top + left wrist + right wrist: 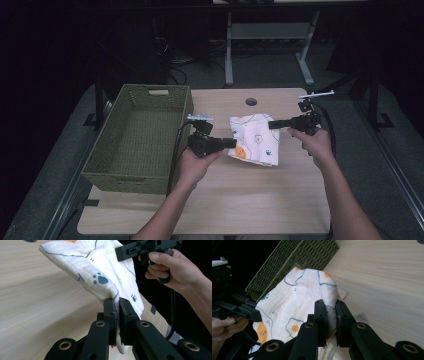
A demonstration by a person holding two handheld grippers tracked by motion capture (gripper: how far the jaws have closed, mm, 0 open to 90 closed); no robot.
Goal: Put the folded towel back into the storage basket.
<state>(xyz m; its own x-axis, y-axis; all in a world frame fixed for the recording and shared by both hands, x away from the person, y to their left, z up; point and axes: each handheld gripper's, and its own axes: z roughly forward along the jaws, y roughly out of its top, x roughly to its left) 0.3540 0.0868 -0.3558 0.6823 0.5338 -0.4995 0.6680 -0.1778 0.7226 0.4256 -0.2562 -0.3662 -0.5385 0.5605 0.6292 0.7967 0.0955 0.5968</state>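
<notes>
Forearms: both come in from the bottom of the high view, each hand wrapped round a gripper handle, reaching toward mid-table.
Left gripper [231, 143]: jaws pressed together on the near-left edge of the cloth [254, 139]; the left gripper view shows fabric bunched between the pads, so the hold looks firm.
Right gripper [272, 124]: jaws pinching a fold at the cloth's far-right edge, clear in the right gripper view.
Cloth: white with paw prints and fried eggs, held up between the two grippers, part of it seemingly sagging to the table [280, 200]; gripping opposite edges reads as a way to spread or carry it.
Basket [110, 160]: green, woven, open-topped, just left of the cloth; likely the destination, though that's my guess.
</notes>
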